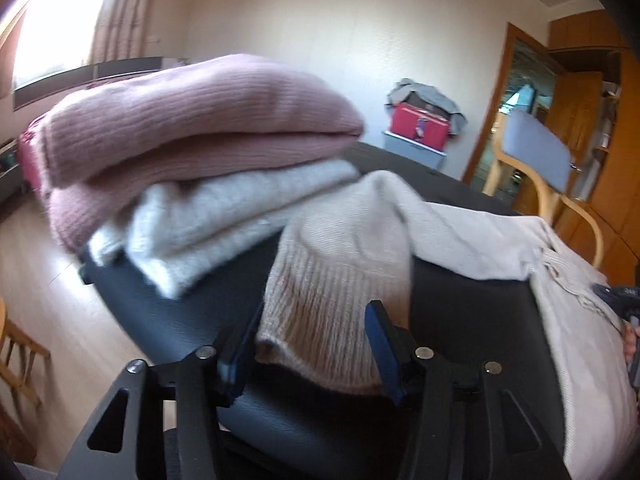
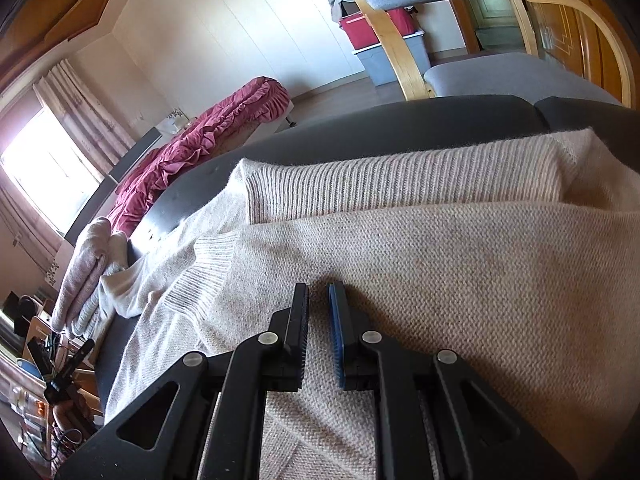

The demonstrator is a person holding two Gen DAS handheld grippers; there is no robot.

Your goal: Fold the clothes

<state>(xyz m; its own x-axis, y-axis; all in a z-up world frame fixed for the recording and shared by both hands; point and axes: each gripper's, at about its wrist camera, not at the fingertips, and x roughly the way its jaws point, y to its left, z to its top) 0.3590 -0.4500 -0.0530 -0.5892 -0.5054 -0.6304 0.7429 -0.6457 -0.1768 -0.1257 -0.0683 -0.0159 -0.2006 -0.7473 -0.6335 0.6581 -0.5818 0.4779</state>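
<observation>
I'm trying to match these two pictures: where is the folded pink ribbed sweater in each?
Left wrist view: folded pink ribbed sweater, upper left, atop a folded white fuzzy sweater.
Right wrist view: far left edge, seen end-on.
Shared landmark: red storage box by the wall.

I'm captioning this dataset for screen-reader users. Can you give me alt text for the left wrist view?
The open left gripper straddles the ribbed cuff of a beige sweater sleeve lying on a black padded surface. Behind it, a folded pink sweater sits atop a folded white one.
</observation>
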